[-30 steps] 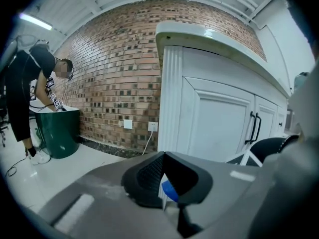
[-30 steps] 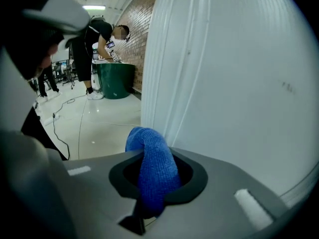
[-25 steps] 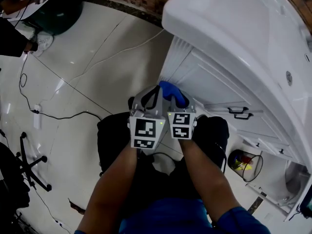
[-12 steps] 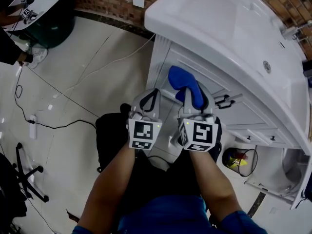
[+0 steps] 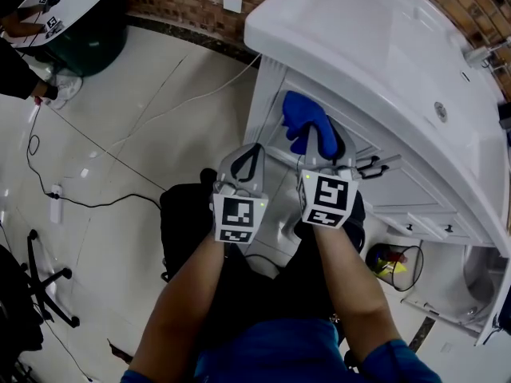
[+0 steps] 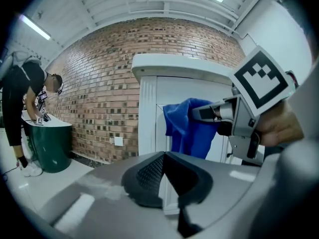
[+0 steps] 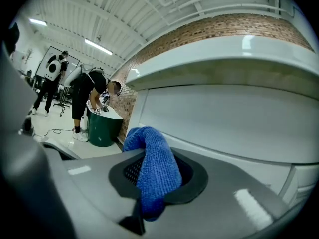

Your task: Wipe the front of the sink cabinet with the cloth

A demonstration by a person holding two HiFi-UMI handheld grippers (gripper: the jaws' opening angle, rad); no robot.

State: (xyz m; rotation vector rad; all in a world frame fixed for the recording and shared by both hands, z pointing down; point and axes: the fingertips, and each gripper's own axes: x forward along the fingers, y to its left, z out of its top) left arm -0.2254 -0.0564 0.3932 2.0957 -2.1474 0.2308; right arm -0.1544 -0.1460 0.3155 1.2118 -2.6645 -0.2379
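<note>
— Right side?
— My right fingers clamp the blue cloth before the sink cabinet front; contact hidden.
— Left?
— My left fingers pressed together, empty, alongside.

The right gripper holds a blue cloth up at the front of the white cabinet, just under the sink rim. From this steep angle the cloth seems to touch the panel. The left gripper hangs just beside the right one, short of the cabinet. Black handles sit on the cabinet front to the right of the cloth. A wire basket stands at the cabinet's foot. A green bin is well off to its left, and a black cable trails over the floor between them.
</note>
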